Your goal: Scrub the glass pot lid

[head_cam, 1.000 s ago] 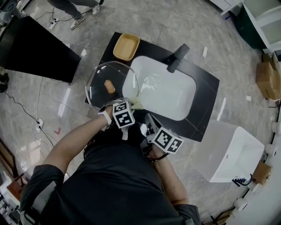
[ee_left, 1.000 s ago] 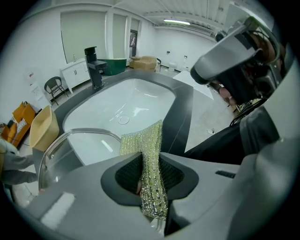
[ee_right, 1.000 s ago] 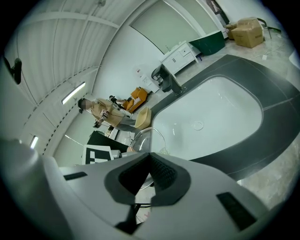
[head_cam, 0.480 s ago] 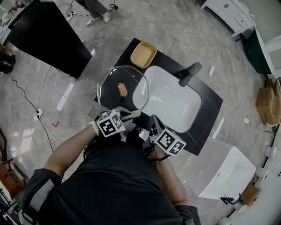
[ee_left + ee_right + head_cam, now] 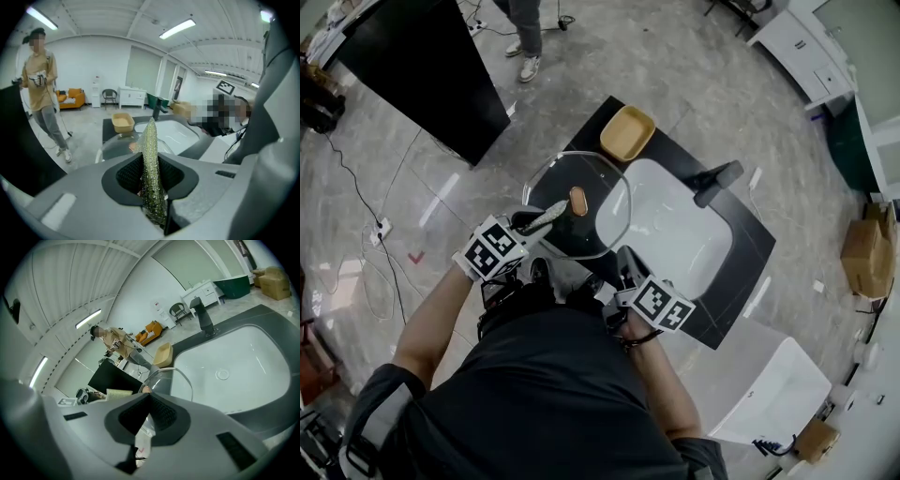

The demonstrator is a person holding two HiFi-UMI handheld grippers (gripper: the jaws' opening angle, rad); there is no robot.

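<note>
My left hand-held gripper (image 5: 521,229), clamped on the green scouring pad (image 5: 546,217), has swept leftward along the glass pot lid (image 5: 602,225), which my right hand-held gripper (image 5: 146,401) pinches by its rim beside the sink (image 5: 684,234), so a scrubbing stroke seems under way.

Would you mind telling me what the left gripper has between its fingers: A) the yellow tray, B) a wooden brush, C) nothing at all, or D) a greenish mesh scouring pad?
D: in the left gripper view, the left gripper has its fingers closed on a greenish mesh scouring pad, which sticks out beyond them.
</note>
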